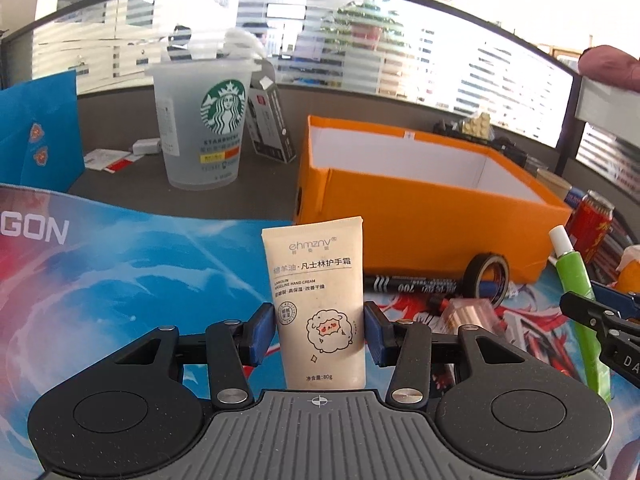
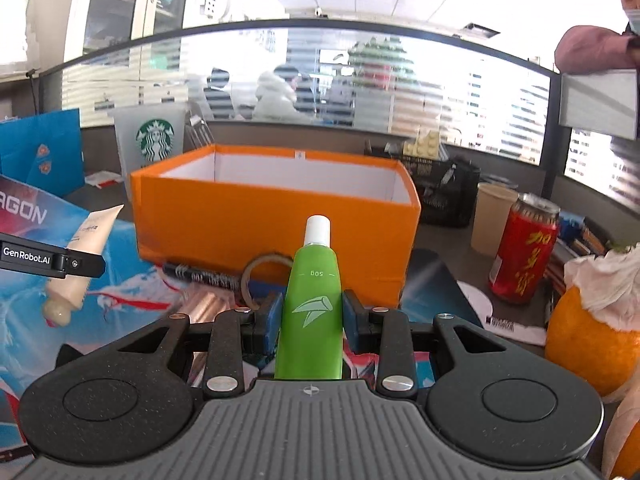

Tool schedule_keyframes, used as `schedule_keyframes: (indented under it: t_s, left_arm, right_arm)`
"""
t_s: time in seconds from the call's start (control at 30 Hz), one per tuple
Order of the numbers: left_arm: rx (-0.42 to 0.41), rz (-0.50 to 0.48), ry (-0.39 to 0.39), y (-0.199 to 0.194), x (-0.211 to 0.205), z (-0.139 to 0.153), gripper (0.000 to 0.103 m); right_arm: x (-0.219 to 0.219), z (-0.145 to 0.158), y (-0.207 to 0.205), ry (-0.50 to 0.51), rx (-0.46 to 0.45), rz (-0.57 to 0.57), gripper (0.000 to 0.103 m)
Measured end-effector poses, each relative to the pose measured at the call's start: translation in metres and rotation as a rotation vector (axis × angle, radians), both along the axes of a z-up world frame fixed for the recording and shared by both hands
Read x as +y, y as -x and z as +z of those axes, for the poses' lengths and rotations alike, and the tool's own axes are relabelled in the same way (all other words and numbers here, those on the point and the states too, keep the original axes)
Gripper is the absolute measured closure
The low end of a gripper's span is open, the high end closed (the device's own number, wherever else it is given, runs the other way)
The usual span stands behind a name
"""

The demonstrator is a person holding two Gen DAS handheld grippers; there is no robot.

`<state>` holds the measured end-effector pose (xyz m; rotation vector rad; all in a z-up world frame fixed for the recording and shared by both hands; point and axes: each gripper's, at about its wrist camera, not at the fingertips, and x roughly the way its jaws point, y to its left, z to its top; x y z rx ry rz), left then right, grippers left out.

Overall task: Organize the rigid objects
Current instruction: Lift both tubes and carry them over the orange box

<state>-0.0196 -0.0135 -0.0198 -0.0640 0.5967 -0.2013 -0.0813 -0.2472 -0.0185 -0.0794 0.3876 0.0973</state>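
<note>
My left gripper (image 1: 320,330) is shut on a beige hand cream tube (image 1: 318,292), held upright above the colourful mat; the tube also shows in the right wrist view (image 2: 82,256). My right gripper (image 2: 308,320) is shut on a green tube with a white cap (image 2: 312,300), cap pointing away; it also shows in the left wrist view (image 1: 576,292). An open orange box (image 1: 420,220) with a white inside stands ahead of both grippers (image 2: 272,220). In front of it lie a black marker (image 1: 412,284), a tape roll (image 1: 486,276) and a copper-coloured roll (image 1: 468,316).
A Starbucks cup (image 1: 204,124) and a small black carton (image 1: 270,124) stand at the back left, with a blue paper bag (image 1: 40,136) beside them. A red can (image 2: 524,248), a beige cup (image 2: 494,216) and an orange fruit (image 2: 584,340) are at the right. A black basket (image 2: 444,188) stands behind the box.
</note>
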Motion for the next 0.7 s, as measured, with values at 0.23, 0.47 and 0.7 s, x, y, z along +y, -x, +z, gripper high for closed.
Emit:
schedule_keyframes:
  t_s: [0.23, 0.47, 0.7]
  left_arm:
    - [-0.037, -0.002, 0.008, 0.003, 0.006, 0.018, 0.058]
    - [-0.075, -0.011, 0.019, -0.001, 0.008, 0.039, 0.058]
    - [-0.083, -0.041, 0.045, -0.014, 0.004, 0.058, 0.058]
  right_arm:
    - [-0.001, 0.011, -0.002, -0.032, -0.017, 0.016, 0.073]
    - [0.001, 0.025, -0.003, -0.037, -0.051, 0.036, 0.073]
    - [-0.002, 0.042, -0.013, -0.045, -0.083, 0.045, 0.073]
